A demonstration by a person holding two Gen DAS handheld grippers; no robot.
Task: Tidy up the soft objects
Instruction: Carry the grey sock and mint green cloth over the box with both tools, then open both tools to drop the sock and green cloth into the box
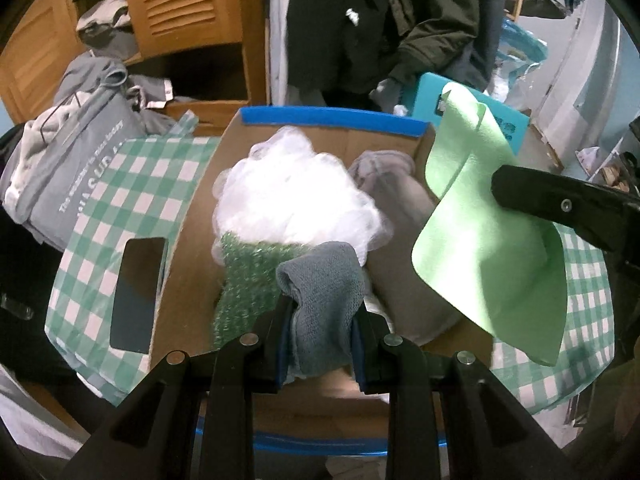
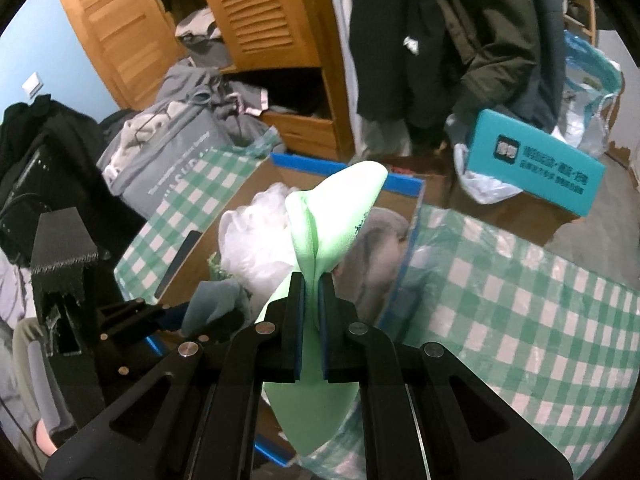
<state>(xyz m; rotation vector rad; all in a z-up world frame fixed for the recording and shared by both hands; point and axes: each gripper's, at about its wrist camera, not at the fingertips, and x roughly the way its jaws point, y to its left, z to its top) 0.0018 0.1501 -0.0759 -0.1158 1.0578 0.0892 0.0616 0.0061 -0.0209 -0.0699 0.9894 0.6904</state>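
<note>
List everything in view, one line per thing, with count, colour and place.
cardboard box: 1, brown with blue tape, centre
mesh puff: 1, white, in the box
bubble wrap: 1, green, in the box
grey bundle: 1, in the box, right side
phone: 1, black, left of the box
checked cloth: 1, green and white, under the box
teal box: 1, behind, right
towel: 1, grey-blue, in left gripper
green cloth: 1, in right gripper

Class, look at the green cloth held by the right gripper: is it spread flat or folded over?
Folded over. The green cloth doubles into a crease where the right gripper pinches it, its loose end drooping below the fingers.
</note>
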